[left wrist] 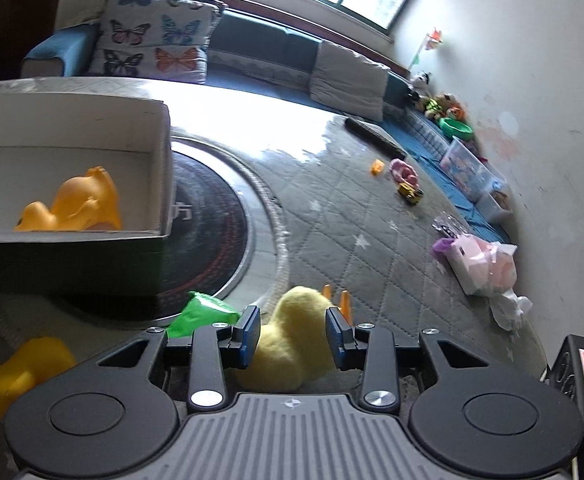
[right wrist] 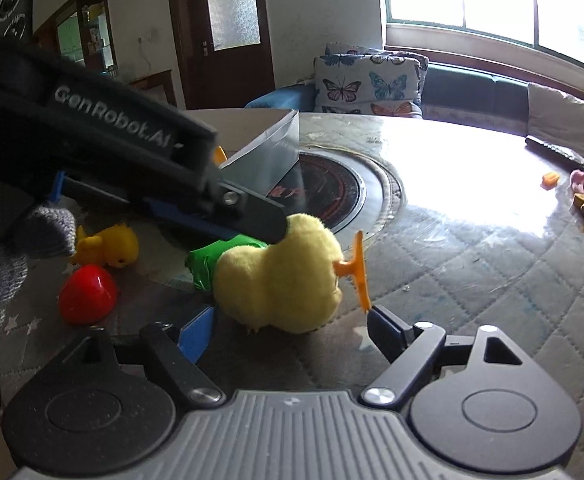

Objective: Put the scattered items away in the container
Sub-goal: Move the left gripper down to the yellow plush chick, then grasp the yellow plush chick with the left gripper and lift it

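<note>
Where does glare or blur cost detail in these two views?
Left wrist: window glare whitens the table beyond the box; the plush chick between the left gripper pads is soft, the rim curved by the fisheye. Right wrist: glare bleaches the table's right half; the near left gripper body is blurred, while the chick and red egg stay readable.

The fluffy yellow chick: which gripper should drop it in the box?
Probably the left gripper. Its pads already sit on both sides of the chick, and the box is just ahead on its side. The right gripper is open and not touching the chick.
</note>
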The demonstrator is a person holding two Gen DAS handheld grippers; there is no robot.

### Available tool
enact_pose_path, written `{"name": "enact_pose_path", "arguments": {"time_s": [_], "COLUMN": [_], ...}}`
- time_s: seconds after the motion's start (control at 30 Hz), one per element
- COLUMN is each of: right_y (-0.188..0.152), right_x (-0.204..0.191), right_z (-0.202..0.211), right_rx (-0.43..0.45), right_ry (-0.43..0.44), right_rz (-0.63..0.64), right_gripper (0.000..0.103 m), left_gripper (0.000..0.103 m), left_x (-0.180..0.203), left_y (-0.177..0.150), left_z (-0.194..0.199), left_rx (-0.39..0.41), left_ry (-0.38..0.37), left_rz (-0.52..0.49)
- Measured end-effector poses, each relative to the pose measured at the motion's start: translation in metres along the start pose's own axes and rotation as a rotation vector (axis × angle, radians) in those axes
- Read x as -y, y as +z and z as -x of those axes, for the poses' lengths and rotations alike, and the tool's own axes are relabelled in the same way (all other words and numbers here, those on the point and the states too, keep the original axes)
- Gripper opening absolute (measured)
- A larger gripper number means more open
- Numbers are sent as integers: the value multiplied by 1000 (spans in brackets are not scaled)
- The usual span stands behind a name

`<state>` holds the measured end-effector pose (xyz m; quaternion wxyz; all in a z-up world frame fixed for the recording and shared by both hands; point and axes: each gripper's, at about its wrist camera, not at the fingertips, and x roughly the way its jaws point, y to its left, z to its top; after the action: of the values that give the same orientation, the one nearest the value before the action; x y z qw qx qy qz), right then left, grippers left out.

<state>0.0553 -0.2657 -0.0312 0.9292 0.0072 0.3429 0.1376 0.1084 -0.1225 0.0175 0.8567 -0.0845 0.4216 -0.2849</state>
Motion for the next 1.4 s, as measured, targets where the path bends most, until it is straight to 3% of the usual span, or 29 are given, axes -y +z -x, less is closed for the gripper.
{"name": "enact_pose_path", "arguments": {"time_s": [0.3, 0.77, 0.97, 1.4], "right_y": [-3, 0, 2, 9], "right_x": [9, 17, 14, 3], "right_z": [-6, -11, -14, 0], "right_rx": [-2, -2, -2, 40], "right_ry": [10, 20, 23, 68], "right_rz": [-70, -101, -76, -80], "right_gripper": [67, 72, 70, 67], "left_gripper": [38, 43, 40, 38], "left_x": [-2, -13, -18, -29], "left_y": [4, 14, 15, 13], "left_z": [-15, -40, -45, -17], "left_rx": [-18, -55, -58, 9], "left_ry": [-14, -71, -83, -93], "left_rz": [-3, 70, 99, 159]}}
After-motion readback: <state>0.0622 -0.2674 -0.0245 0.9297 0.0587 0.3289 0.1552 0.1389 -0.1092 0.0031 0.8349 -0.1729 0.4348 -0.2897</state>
